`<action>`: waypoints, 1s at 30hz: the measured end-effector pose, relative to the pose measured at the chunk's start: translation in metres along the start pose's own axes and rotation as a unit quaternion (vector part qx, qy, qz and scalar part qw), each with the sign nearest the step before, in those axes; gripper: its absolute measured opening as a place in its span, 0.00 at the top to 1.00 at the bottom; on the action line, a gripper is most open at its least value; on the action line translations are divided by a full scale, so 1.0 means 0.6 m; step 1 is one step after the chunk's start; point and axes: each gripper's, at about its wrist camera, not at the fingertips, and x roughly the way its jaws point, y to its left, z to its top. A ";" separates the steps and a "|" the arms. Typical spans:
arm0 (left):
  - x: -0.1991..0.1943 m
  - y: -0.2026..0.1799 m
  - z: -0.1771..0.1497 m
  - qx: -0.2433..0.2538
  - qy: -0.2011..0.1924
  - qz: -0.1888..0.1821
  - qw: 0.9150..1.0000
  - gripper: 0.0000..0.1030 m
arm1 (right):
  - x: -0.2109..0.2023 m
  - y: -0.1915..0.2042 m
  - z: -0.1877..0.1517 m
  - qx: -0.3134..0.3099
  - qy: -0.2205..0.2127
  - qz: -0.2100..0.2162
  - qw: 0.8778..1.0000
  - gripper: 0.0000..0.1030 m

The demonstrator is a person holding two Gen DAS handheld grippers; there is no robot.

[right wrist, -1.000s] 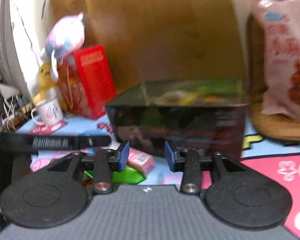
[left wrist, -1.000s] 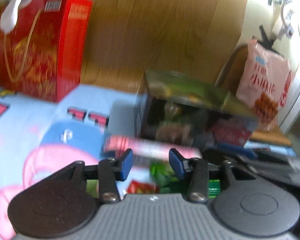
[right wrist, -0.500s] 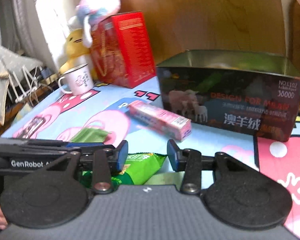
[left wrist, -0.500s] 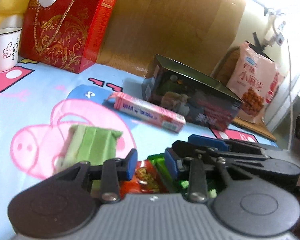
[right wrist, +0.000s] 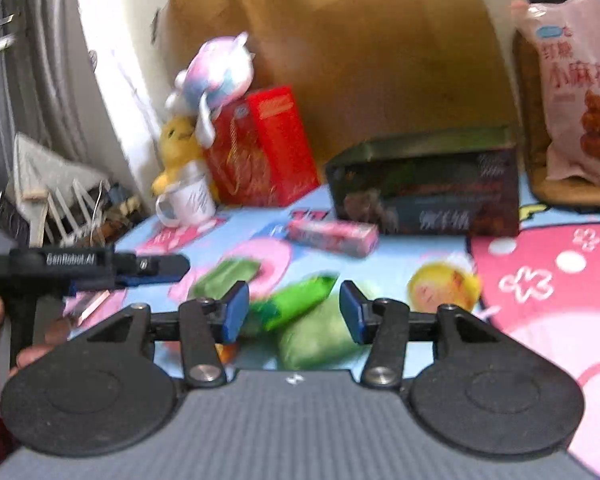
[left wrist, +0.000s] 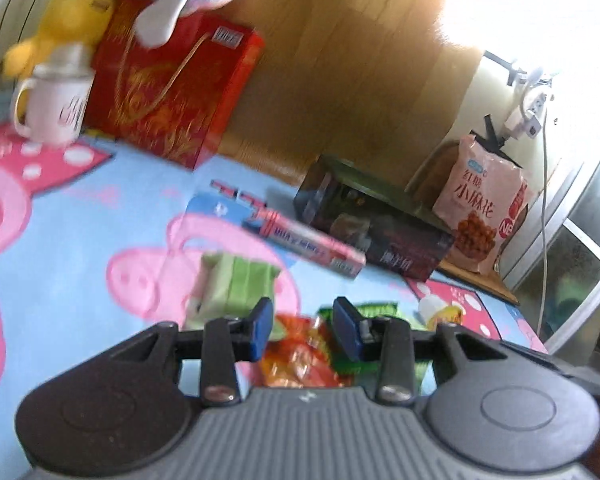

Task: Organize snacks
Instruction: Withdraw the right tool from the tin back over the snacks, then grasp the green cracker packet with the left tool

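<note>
Several snacks lie on a cartoon-print mat. A pink carton [left wrist: 306, 242] [right wrist: 332, 235] lies in front of a dark open box [left wrist: 374, 222] [right wrist: 424, 192]. A pale green pack [left wrist: 236, 284] [right wrist: 224, 278] lies to its left. An orange-red packet [left wrist: 298, 354] and a bright green packet [right wrist: 292, 302] lie nearest me. My left gripper [left wrist: 302, 332] is open and empty above the orange-red packet; it shows in the right wrist view [right wrist: 152, 268]. My right gripper [right wrist: 294, 316] is open and empty above the green packets.
A red gift box [left wrist: 168, 96] [right wrist: 260, 148], a white mug [left wrist: 56, 108] [right wrist: 188, 200] and plush toys [right wrist: 212, 76] stand at the back left. A pink snack bag [left wrist: 480, 208] [right wrist: 576, 92] leans at the back right. A wooden board [right wrist: 340, 52] stands behind.
Both grippers have pulled back and up from the dark box, so more of the mat and the snacks now show. Both have stayed open.
</note>
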 end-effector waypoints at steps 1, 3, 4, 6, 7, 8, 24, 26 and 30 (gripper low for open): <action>0.000 0.005 -0.004 -0.007 0.005 -0.003 1.000 0.67 | 0.011 0.005 -0.004 -0.005 0.012 0.000 1.000 0.46; 0.001 0.013 -0.011 -0.019 0.011 -0.007 1.000 0.67 | 0.028 0.012 -0.008 0.005 0.026 0.005 1.000 0.44; -0.001 0.016 -0.015 -0.021 0.012 -0.008 1.000 0.67 | 0.036 0.012 -0.007 0.019 0.030 0.015 0.999 0.44; -0.003 0.017 -0.018 -0.020 0.014 -0.008 1.000 0.67 | 0.052 0.010 -0.004 0.048 0.039 0.029 0.998 0.46; -0.003 0.017 -0.019 -0.020 0.015 -0.008 1.000 0.67 | 0.062 0.009 -0.002 0.059 0.045 0.032 0.997 0.49; -0.003 0.016 -0.019 -0.020 0.016 -0.010 1.000 0.67 | 0.066 0.010 0.000 0.066 0.045 0.029 0.996 0.73; 0.038 -0.091 -0.046 0.070 0.072 -0.093 0.991 0.58 | -0.138 -0.077 -0.080 0.073 0.061 -0.034 0.995 0.68; 0.042 -0.113 -0.050 0.094 0.069 -0.086 0.989 0.52 | -0.166 -0.078 -0.087 0.077 0.045 -0.039 0.995 0.55; 0.043 -0.137 -0.039 0.123 0.053 -0.060 0.989 0.50 | -0.165 -0.040 -0.094 0.021 0.048 -0.024 0.998 0.50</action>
